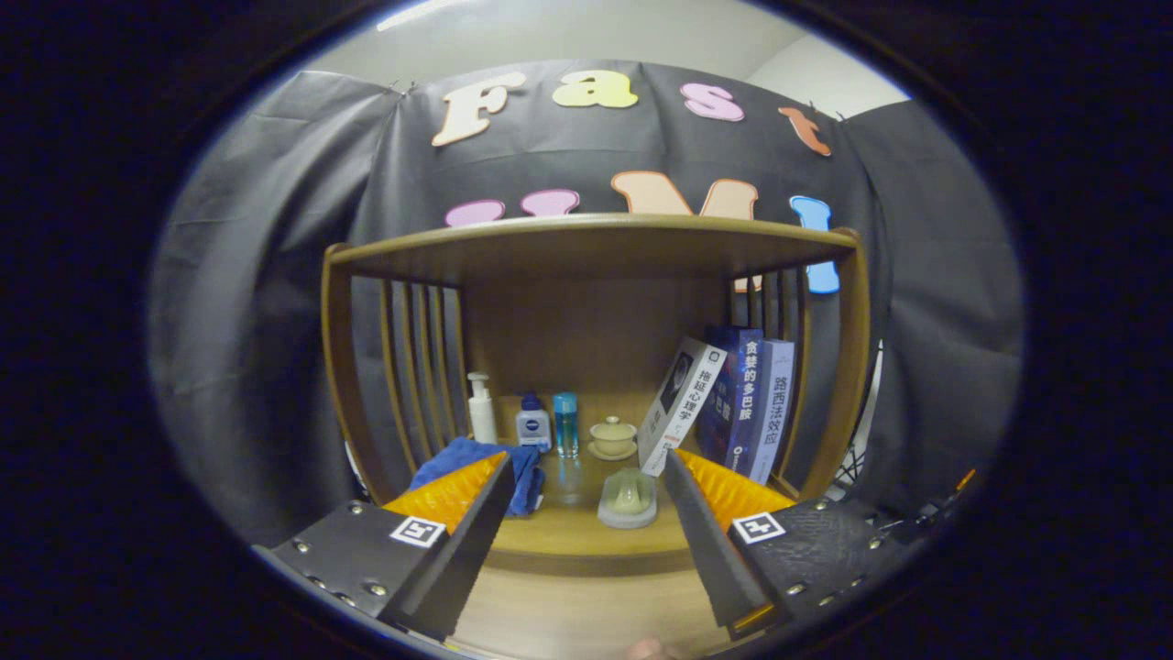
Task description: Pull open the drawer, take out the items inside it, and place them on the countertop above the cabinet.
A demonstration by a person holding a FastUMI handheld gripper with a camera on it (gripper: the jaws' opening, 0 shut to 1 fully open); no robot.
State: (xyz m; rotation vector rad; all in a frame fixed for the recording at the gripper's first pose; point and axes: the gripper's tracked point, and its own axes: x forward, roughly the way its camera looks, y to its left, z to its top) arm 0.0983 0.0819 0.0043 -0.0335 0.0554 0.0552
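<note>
spread wide and holding nothing, the gripper point(586, 481) hangs level over the countertop point(568, 536), fingers aimed into the shelf unit point(596, 240). beyond the left finger lies a crumpled blue cloth point(527, 472). between the fingers, just ahead, sits a pale green soap dish point(629, 498), translucent, its long axis running away from the gripper. beyond the right finger, books point(733, 403) lean leftward.
</note>
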